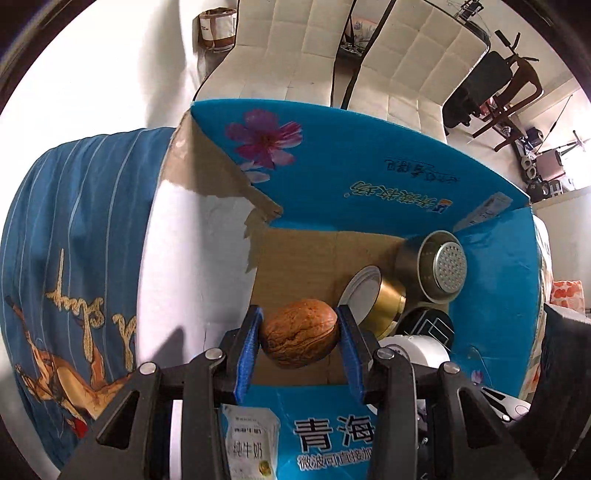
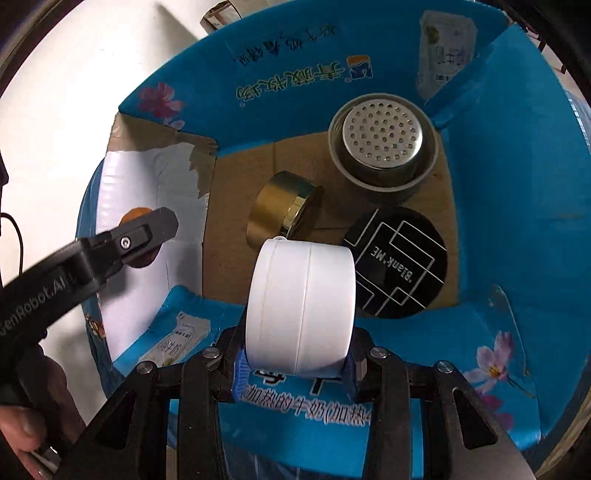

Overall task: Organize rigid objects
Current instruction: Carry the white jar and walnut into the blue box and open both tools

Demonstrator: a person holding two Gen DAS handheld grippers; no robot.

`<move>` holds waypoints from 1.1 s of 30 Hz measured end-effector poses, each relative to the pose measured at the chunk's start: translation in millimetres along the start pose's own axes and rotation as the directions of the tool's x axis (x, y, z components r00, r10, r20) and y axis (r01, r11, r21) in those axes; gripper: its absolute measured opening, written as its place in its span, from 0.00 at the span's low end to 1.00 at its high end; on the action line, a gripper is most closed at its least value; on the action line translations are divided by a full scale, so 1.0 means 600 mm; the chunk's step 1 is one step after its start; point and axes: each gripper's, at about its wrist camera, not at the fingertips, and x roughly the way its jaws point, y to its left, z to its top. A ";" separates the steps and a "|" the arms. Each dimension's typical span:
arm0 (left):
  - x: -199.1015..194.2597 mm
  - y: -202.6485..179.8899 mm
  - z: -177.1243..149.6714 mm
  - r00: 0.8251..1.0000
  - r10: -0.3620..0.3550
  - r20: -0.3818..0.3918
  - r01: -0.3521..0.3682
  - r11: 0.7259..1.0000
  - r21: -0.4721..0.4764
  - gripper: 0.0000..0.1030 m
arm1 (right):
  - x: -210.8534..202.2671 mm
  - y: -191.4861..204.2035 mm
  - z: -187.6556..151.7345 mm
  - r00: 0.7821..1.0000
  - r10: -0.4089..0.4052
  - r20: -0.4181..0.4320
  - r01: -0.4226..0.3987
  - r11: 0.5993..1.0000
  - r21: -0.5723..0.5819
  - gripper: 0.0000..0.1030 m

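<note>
My left gripper (image 1: 300, 325) is shut on a brown walnut (image 1: 299, 334), held above the near edge of an open blue cardboard box (image 1: 354, 173). My right gripper (image 2: 295, 363) is shut on a white round container (image 2: 301, 306), held over the same box (image 2: 517, 206). Inside lie a gold tin (image 2: 282, 210), a metal strainer cup (image 2: 384, 146) and a black round case (image 2: 397, 262). In the right wrist view the left gripper (image 2: 144, 236) shows at the left with the walnut (image 2: 135, 216) mostly hidden behind it.
The box stands on a blue embroidered cloth (image 1: 74, 258). White padded chairs (image 1: 295, 44) stand behind it. A black frame with clutter (image 1: 495, 88) is at the far right. A paper bag (image 1: 218, 29) sits at the back left.
</note>
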 end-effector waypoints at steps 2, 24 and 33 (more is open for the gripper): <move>0.012 -0.003 0.017 1.000 0.018 -0.007 -0.018 1.000 0.022 0.36 | 0.017 0.001 0.011 1.000 0.018 -0.012 -0.018 1.000 0.002 0.40; 0.108 -0.023 0.089 0.980 0.175 -0.092 -0.162 0.978 0.129 0.37 | 0.090 -0.002 0.062 0.997 -0.007 -0.072 0.013 0.997 0.074 0.60; 0.081 -0.031 0.079 0.983 0.163 -0.089 -0.153 0.982 0.113 0.57 | 0.045 -0.010 0.039 0.979 -0.194 -0.066 0.201 0.971 0.129 0.66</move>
